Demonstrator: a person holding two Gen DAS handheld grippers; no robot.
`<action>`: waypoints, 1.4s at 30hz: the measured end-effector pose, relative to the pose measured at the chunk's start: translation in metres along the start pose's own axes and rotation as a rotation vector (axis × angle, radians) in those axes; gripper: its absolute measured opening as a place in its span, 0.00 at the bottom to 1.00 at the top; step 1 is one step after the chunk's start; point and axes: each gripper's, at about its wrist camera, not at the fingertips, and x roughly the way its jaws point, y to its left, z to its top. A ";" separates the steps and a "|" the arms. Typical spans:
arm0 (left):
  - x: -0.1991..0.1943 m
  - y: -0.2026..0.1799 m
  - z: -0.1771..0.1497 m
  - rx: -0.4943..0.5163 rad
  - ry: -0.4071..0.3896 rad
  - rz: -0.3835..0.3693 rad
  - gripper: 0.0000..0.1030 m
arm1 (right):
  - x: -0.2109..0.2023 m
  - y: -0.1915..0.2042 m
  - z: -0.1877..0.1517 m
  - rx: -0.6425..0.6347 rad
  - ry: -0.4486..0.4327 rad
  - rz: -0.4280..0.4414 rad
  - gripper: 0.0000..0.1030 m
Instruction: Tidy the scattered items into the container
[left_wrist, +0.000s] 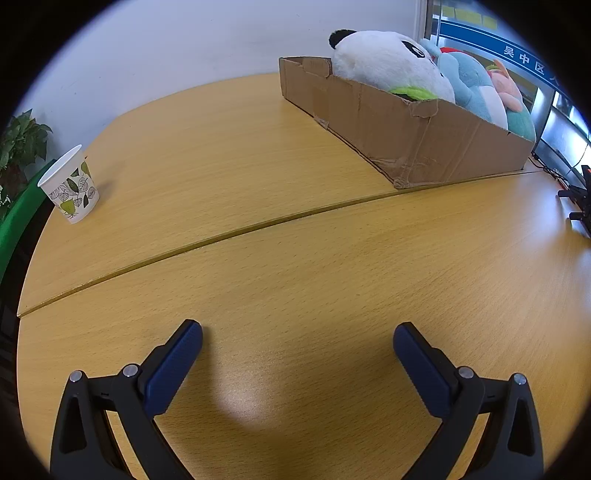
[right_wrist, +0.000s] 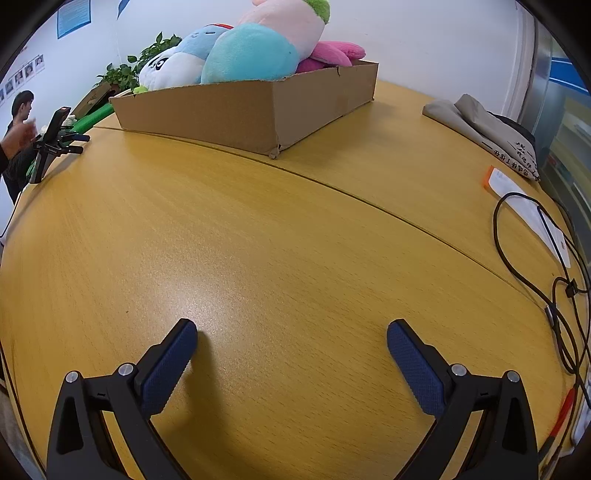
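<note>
Cardboard box (left_wrist: 424, 129) holding plush toys (left_wrist: 391, 62), well beyond spread left hand-held gripper (left_wrist: 297, 336).

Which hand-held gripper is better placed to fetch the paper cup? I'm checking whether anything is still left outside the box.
Left. The paper cup stands on the table in the left hand-held gripper view, ahead to its left. The right hand-held gripper view shows no cup. Both are open and empty.

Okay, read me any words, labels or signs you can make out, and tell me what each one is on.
"吴中区": white characters on the blue wall sign, cut off after that.
Grey cloth bag: black characters along its hem, too small to read.
Wall posters: blurred.
Paper cup: leaf pattern only, no text.
Cardboard box: no print visible.
</note>
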 end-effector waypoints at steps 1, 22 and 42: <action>0.000 0.000 0.001 0.000 0.000 0.000 1.00 | 0.000 0.000 0.000 0.000 0.000 0.000 1.00; 0.003 -0.001 0.004 -0.007 0.001 0.005 1.00 | 0.000 0.000 0.000 0.000 0.000 0.000 1.00; 0.004 -0.002 0.005 -0.010 0.001 0.008 1.00 | 0.000 -0.001 0.000 0.000 0.000 0.000 1.00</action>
